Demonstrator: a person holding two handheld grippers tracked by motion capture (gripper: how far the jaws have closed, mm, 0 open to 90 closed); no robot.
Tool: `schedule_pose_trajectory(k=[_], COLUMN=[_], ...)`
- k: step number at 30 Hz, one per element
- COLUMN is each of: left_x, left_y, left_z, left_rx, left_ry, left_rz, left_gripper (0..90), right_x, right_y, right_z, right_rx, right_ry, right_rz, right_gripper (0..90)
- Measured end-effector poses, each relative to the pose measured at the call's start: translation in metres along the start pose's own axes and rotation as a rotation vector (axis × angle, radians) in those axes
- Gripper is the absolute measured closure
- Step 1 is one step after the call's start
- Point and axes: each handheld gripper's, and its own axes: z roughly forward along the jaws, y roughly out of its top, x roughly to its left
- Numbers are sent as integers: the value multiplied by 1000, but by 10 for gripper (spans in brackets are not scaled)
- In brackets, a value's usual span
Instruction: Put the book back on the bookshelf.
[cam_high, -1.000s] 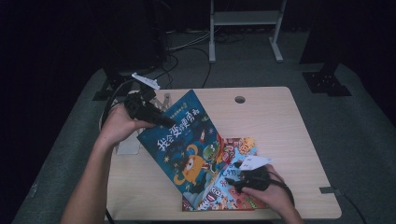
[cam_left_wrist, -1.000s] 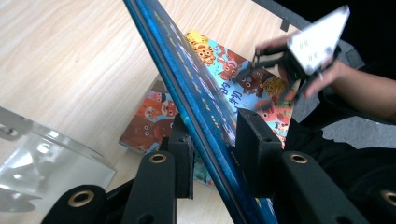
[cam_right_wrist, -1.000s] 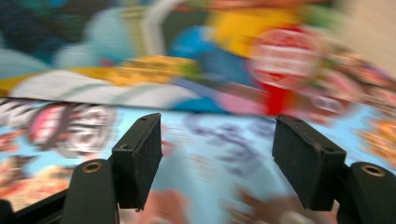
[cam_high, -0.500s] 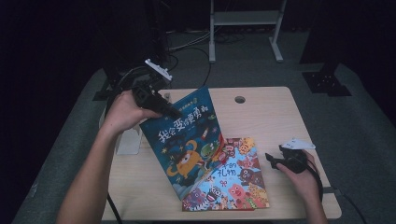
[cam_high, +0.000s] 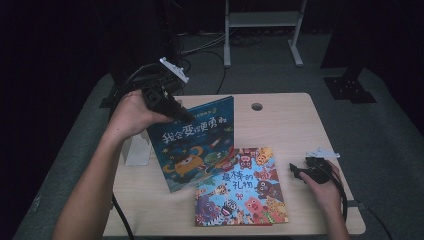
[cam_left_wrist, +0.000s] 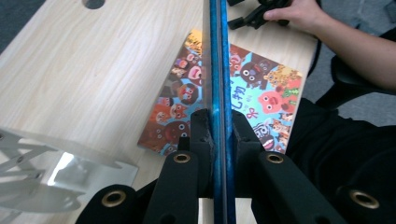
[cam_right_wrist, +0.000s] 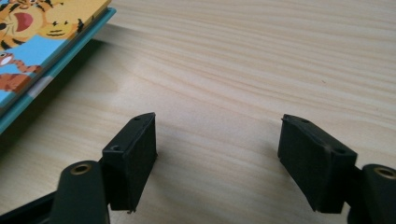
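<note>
Since the earlier frames the blue book (cam_high: 195, 142) got tipped up higher on its bottom edge, and the right gripper (cam_high: 299, 172) slid off the animal book (cam_high: 240, 187) out to the bare table (cam_high: 295, 125). Left gripper (cam_high: 182, 116) is clamped on the blue book's top corner, jaws just closing tighter (the cover has big Chinese lettering). Its own view shows the book edge-on, pinched. The right gripper's jaws have been opening, nothing between them.

blue book (cam_high: 192, 145): tilted up, lower edge on table | animal-cover book (cam_high: 240, 187): flat
</note>
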Motion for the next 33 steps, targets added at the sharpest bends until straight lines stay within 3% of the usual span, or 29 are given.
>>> schedule_pose_trajectory(k=[7, 10, 13, 17, 33], left_x=[1, 0, 2, 5, 16], left_y=[-3, -6, -11, -23, -81], left_z=[-5, -12, -21, -34, -85], left_rx=[-14, -21, -39, -51, -89], left_ry=[26, 39, 41, 44, 128], left_rz=[-6, 0, -24, -46, -152], left_gripper=[824, 824, 824, 825, 825], right_x=[-1, -1, -1, -1, -1], right_y=[1, 1, 1, 1, 1], right_z=[2, 3, 3, 3, 3], right_rx=[17, 21, 22, 22, 23], right_ry=[-22, -21, -22, -23, -23], right_rz=[22, 20, 21, 21, 24], right_gripper=[145, 134, 128, 128, 128])
